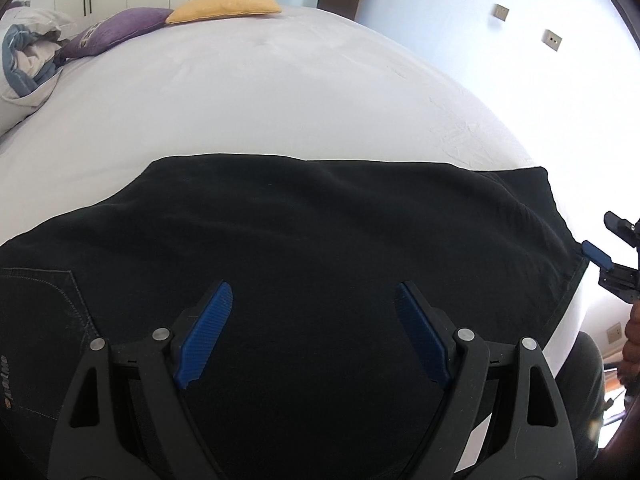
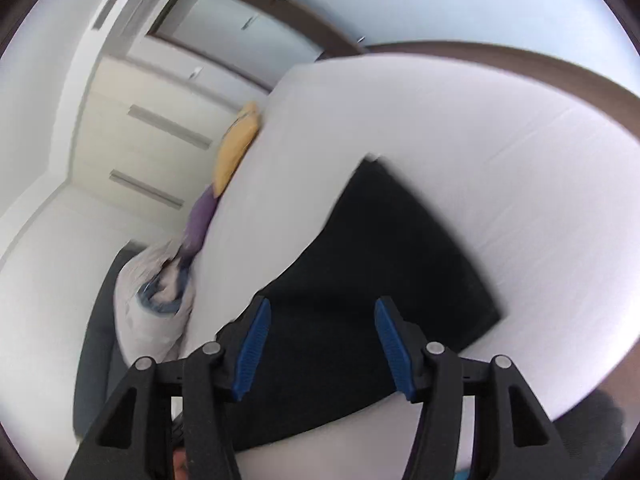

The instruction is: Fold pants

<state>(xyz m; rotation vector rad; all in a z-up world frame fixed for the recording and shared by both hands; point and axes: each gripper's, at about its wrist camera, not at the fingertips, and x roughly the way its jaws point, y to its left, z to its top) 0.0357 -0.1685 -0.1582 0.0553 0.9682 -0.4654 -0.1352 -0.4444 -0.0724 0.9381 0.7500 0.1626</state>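
Note:
Black pants point(image 1: 304, 232) lie flat on the white bed point(image 1: 260, 92), folded lengthwise, with a stitched back pocket at the left. My left gripper point(image 1: 314, 298) is open just above the middle of the pants and holds nothing. My right gripper point(image 2: 322, 310) is open above the pants' end point(image 2: 380, 248) and is empty. In the left wrist view the right gripper point(image 1: 600, 258) shows at the right edge, beside the pants' hem corner.
A yellow cushion point(image 1: 226, 6), a purple cushion point(image 1: 120, 30) and a white-and-blue pillow point(image 1: 28, 60) lie at the bed's far left. A wardrobe point(image 2: 152, 152) and a door stand behind. The bed edge point(image 1: 576, 320) drops off at the right.

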